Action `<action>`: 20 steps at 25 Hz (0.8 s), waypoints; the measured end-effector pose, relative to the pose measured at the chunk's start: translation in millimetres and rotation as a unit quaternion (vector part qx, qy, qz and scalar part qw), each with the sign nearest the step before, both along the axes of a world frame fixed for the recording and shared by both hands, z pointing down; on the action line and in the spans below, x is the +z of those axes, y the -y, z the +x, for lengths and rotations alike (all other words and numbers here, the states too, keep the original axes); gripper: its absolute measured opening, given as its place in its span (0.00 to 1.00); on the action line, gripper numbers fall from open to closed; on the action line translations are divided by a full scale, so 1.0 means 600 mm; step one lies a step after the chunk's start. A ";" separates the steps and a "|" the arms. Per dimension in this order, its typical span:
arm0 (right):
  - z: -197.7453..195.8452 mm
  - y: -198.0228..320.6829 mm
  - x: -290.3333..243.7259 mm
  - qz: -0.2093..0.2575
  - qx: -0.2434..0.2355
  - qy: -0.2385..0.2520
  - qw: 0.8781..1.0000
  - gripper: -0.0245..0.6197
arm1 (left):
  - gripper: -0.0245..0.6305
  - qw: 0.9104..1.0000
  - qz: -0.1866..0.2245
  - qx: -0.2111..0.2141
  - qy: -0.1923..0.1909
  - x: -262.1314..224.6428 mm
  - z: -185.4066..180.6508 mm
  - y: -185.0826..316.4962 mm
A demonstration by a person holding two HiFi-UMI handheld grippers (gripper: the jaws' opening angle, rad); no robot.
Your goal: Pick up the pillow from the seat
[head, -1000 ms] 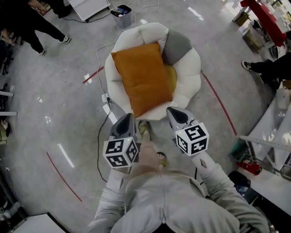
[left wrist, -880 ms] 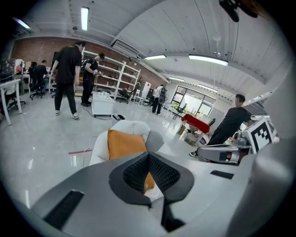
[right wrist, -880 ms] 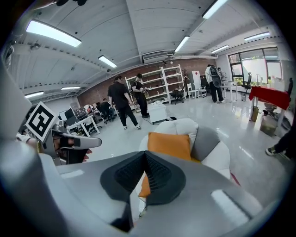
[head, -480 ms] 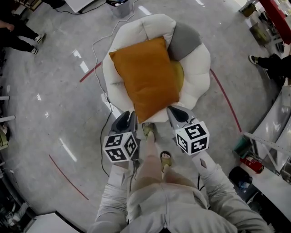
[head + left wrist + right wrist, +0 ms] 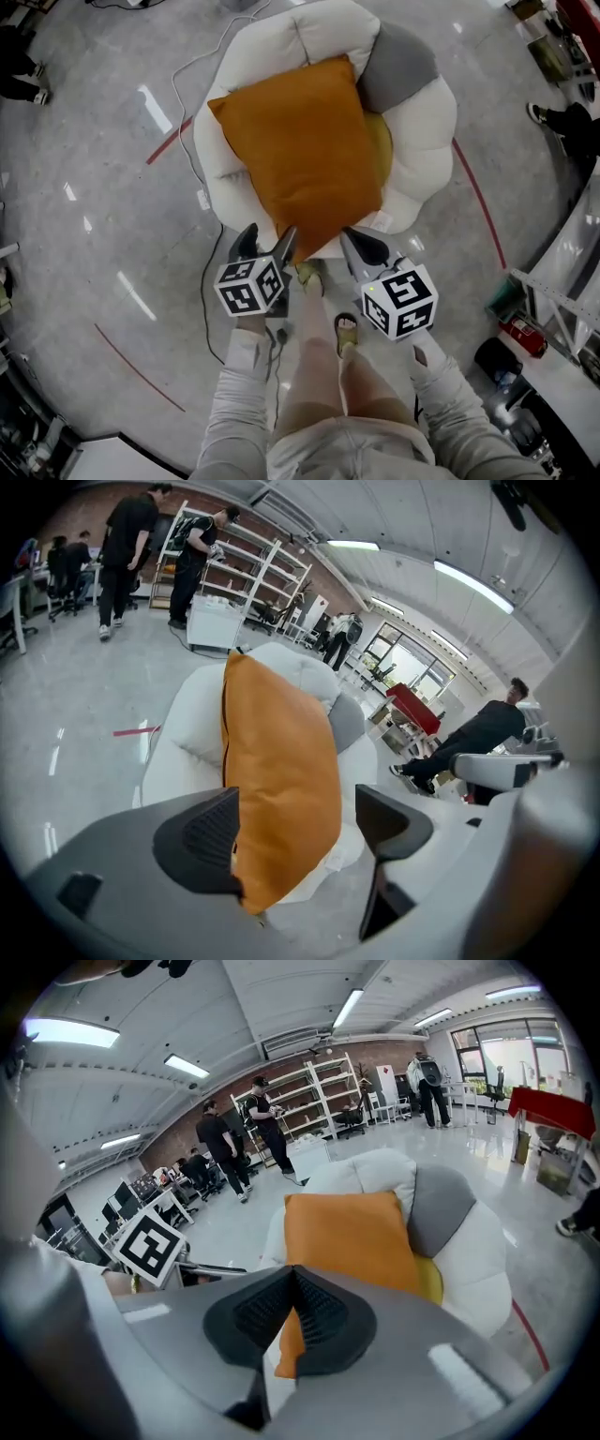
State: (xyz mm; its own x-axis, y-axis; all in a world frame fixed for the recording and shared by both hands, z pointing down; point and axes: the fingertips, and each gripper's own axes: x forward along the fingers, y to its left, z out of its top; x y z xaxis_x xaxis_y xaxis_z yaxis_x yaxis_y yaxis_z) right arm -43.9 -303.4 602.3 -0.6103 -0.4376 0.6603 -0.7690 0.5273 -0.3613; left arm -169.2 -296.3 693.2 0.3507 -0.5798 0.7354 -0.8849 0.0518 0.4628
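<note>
An orange pillow lies tilted across a round white seat, next to a grey cushion. My left gripper hovers at the seat's near edge. Its jaws have just been opening and now stand apart. In the left gripper view the pillow has its near corner in the gap of the left gripper, and neither pad presses on it. My right gripper is just right of that corner. In its own view the right gripper is shut and empty, with the pillow beyond it.
A white cable runs along the floor left of the seat. Red tape lines curve around it. The person's sandalled feet stand between the grippers. People and shelves stand far off. A red item lies at the right.
Both grippers have dropped toward the seat's near edge, and the seat looks larger. The left jaws, shut before, now stand apart around the pillow's corner.
</note>
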 end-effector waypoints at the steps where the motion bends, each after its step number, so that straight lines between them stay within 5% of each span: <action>1: -0.002 0.002 0.014 -0.004 0.002 0.001 1.000 0.04 | 0.62 1.000 -0.005 0.000 -0.003 0.023 -0.001 0.005; 11: -0.019 0.015 0.135 -0.027 0.023 0.009 0.999 0.04 | 0.84 1.000 -0.022 -0.001 -0.014 0.193 -0.021 0.073; 20: -0.012 -0.016 0.210 -0.047 0.029 0.006 0.998 0.04 | 0.94 0.998 -0.025 0.051 -0.017 0.280 0.005 0.108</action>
